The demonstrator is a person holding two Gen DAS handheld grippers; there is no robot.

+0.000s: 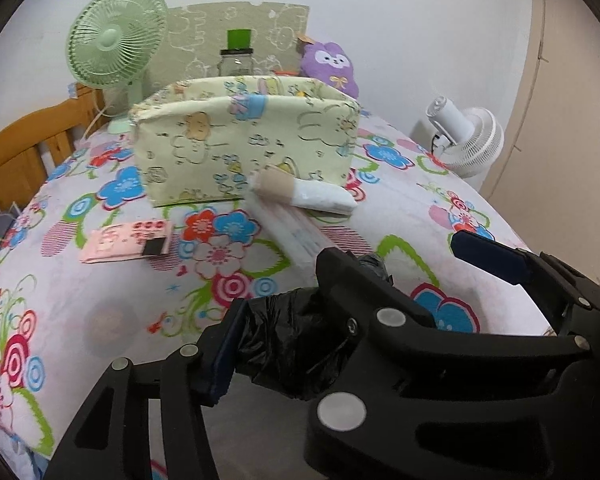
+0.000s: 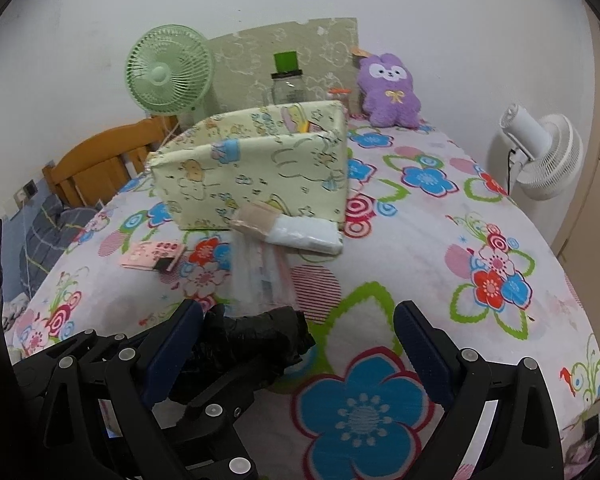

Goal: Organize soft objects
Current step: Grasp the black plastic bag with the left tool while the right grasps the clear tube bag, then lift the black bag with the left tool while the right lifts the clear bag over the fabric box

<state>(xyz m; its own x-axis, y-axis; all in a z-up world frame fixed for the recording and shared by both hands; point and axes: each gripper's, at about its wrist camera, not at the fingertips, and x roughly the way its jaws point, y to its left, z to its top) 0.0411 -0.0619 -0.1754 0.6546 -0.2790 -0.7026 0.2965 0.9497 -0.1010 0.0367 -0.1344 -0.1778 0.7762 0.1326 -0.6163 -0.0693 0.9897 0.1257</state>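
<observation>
One crumpled black plastic bag [image 1: 288,344], glossy, wrinkled, in left hand-held gripper [image 1: 276,336]

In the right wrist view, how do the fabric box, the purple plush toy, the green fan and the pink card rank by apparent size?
1. fabric box
2. green fan
3. purple plush toy, close to the fan, so this order is unsure
4. pink card

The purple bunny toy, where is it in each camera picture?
Left wrist view: the purple bunny toy sits top centre-right, behind the yellow fabric box's right end, partly hidden by it.
Right wrist view: the bunny sits upper right of centre, fully visible, right of the box.
Shared landmark: the green-capped bottle stands just left of the bunny in both.
</observation>
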